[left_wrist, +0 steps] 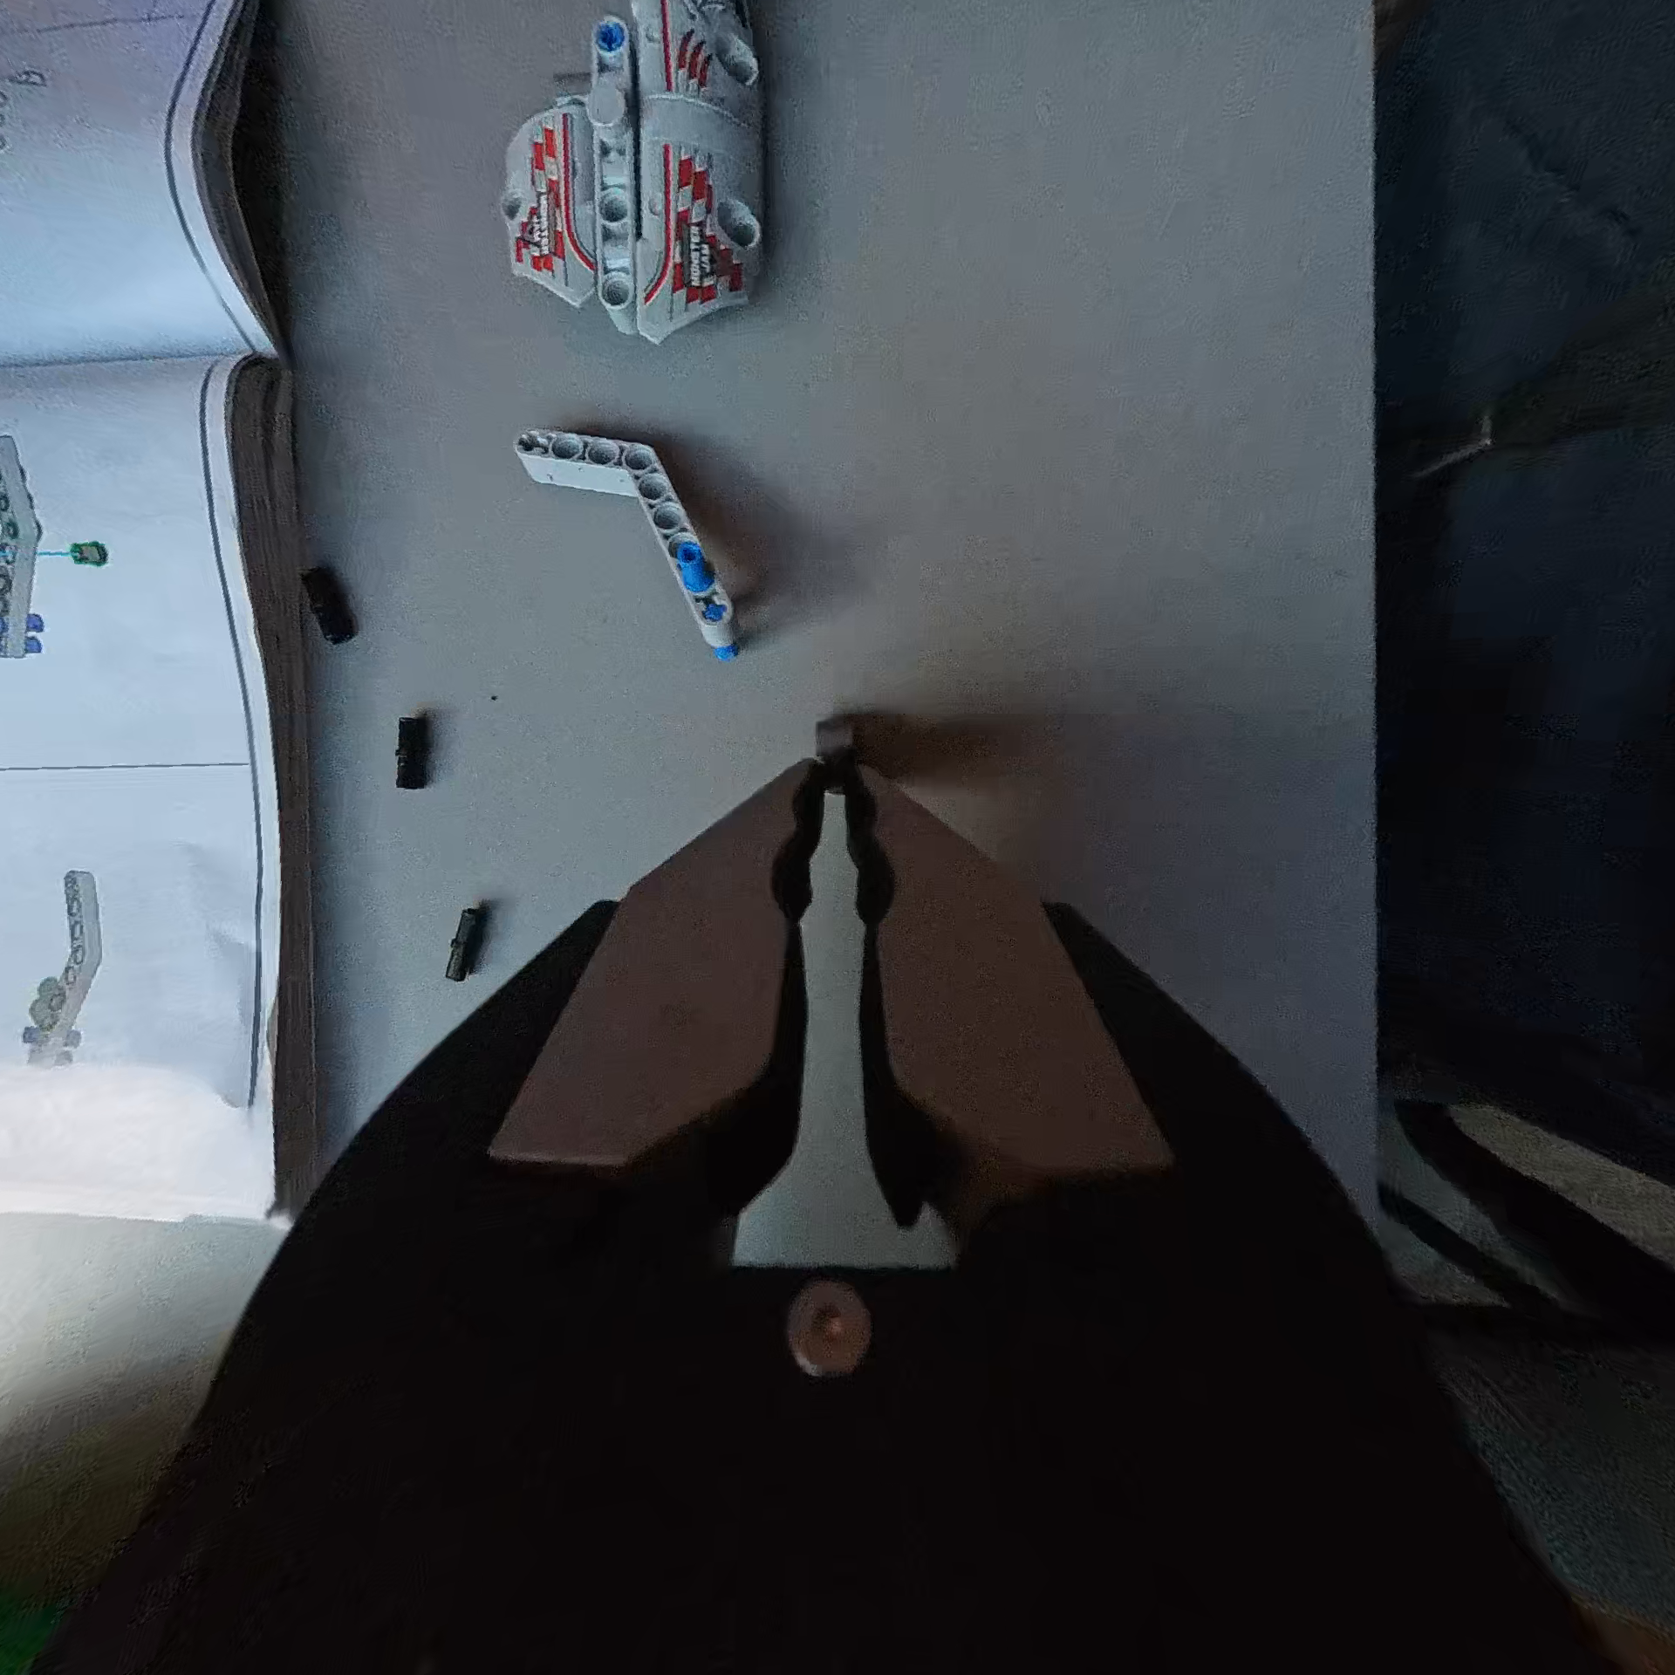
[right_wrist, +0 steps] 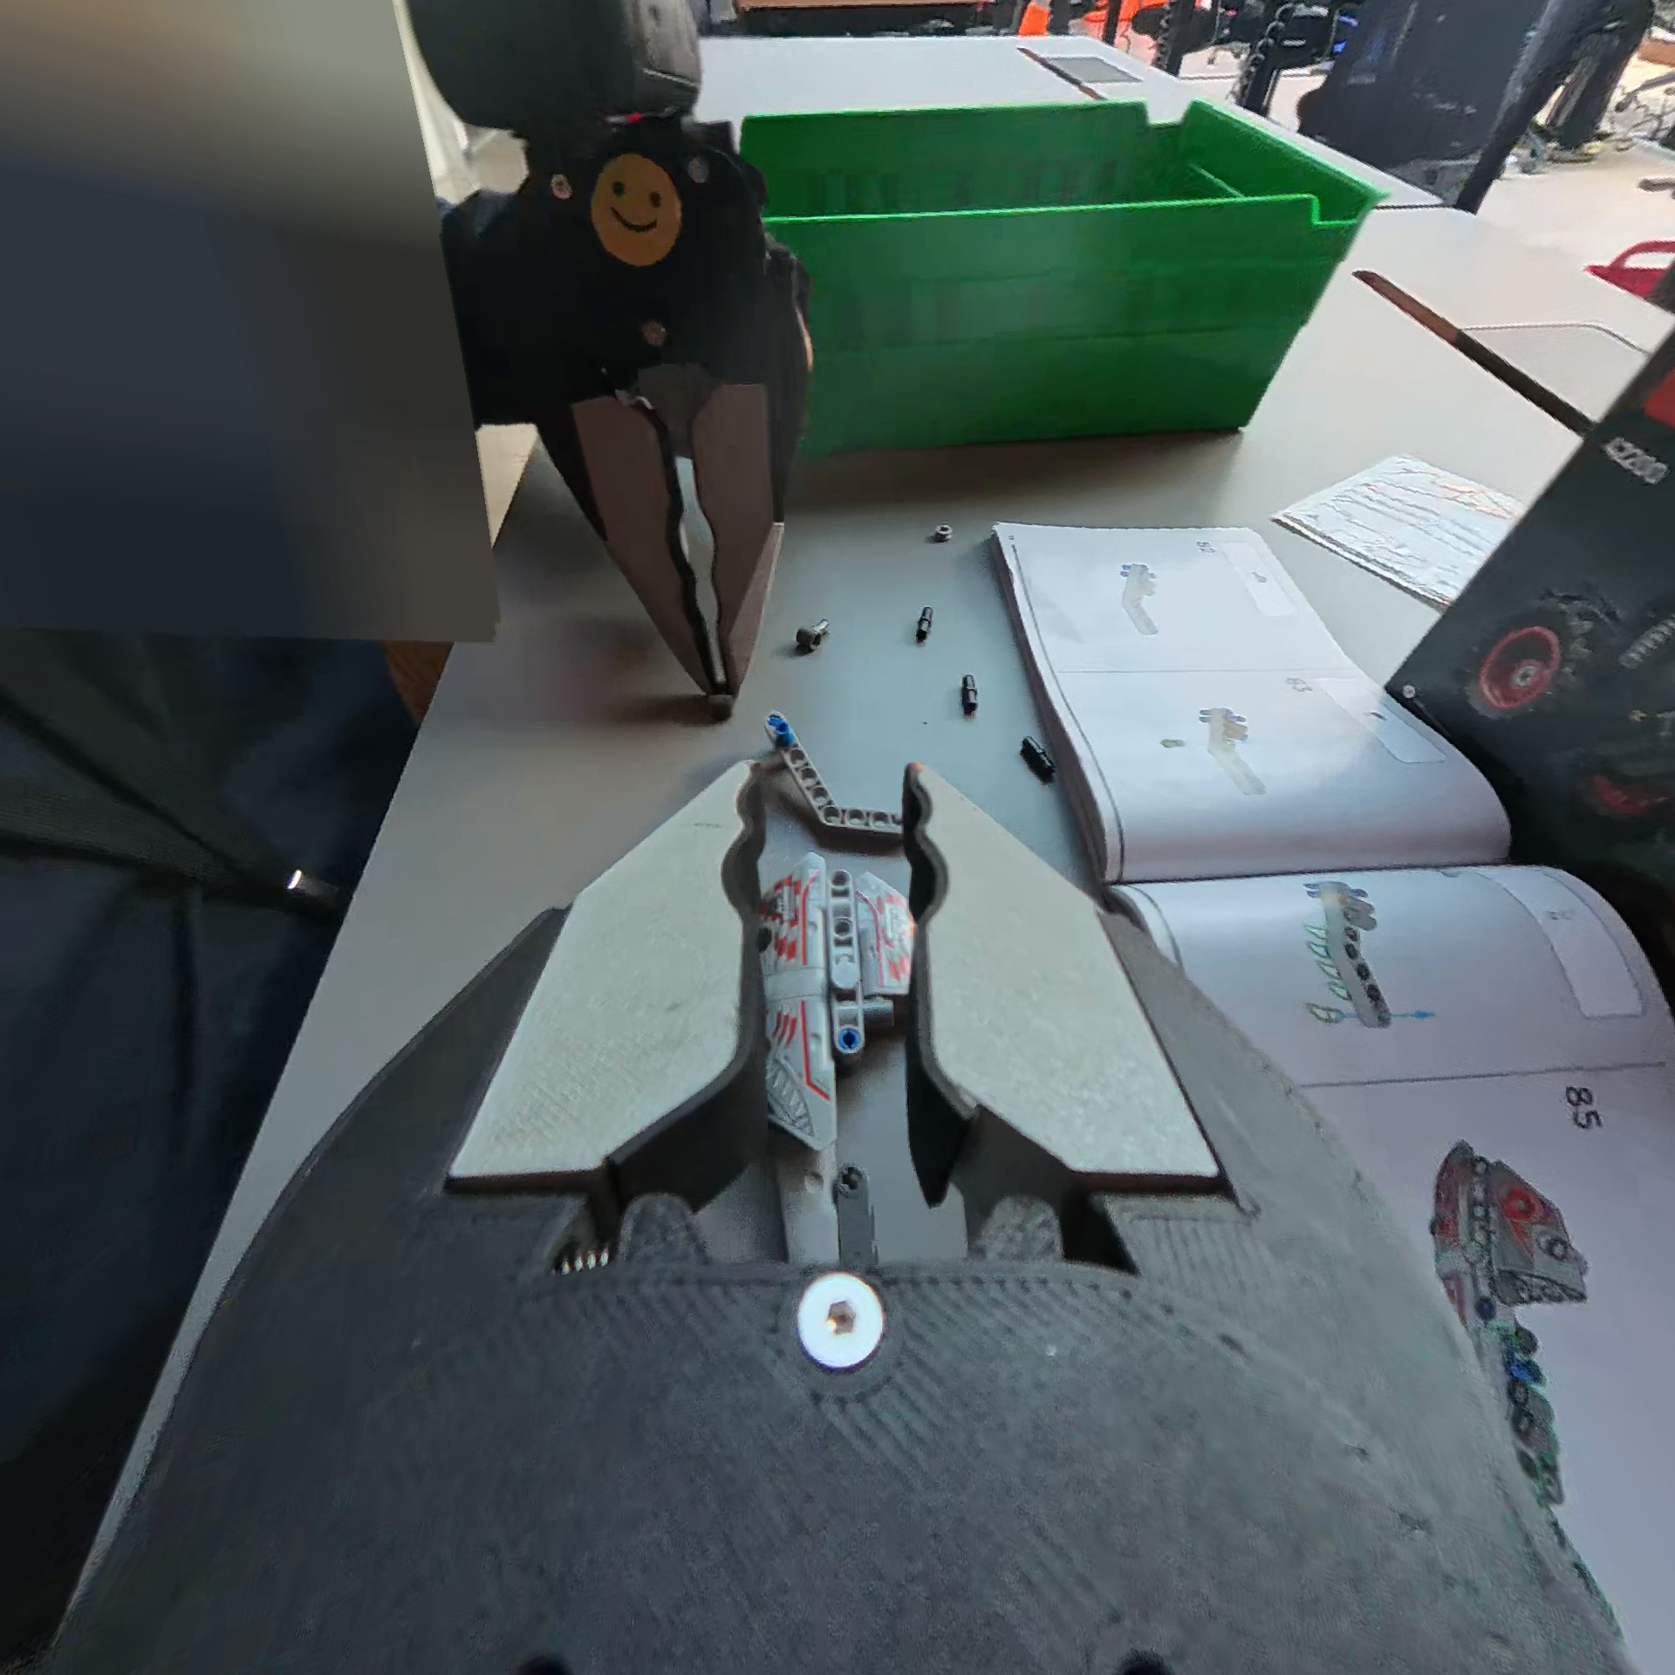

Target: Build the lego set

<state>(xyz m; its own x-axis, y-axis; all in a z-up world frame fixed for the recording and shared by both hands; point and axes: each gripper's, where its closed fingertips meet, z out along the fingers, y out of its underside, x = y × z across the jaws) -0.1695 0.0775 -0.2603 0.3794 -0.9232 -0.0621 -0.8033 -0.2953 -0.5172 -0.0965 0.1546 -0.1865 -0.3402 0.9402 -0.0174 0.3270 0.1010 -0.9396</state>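
A grey panel assembly with red stickers (right_wrist: 829,979) lies on the grey table (right_wrist: 589,779), between and below the fingers of my right gripper (right_wrist: 832,784), which is open and empty above it. It also shows in the left wrist view (left_wrist: 634,172). A bent grey beam with blue pins (left_wrist: 634,508) lies between the two grippers and shows past the right fingertips (right_wrist: 816,798). My left gripper (left_wrist: 836,770) is shut on a small grey piece (left_wrist: 834,736), tips down at the table; it also shows in the right wrist view (right_wrist: 716,693).
Black pins (left_wrist: 411,750) (left_wrist: 328,605) (left_wrist: 465,943) lie beside the open instruction booklet (left_wrist: 118,634) (right_wrist: 1224,707). A small grey connector (right_wrist: 811,634) lies near the left gripper. A green bin (right_wrist: 1024,272) stands at the back, a dark box (right_wrist: 1586,680) at the right. The table edge (left_wrist: 1373,634) is close.
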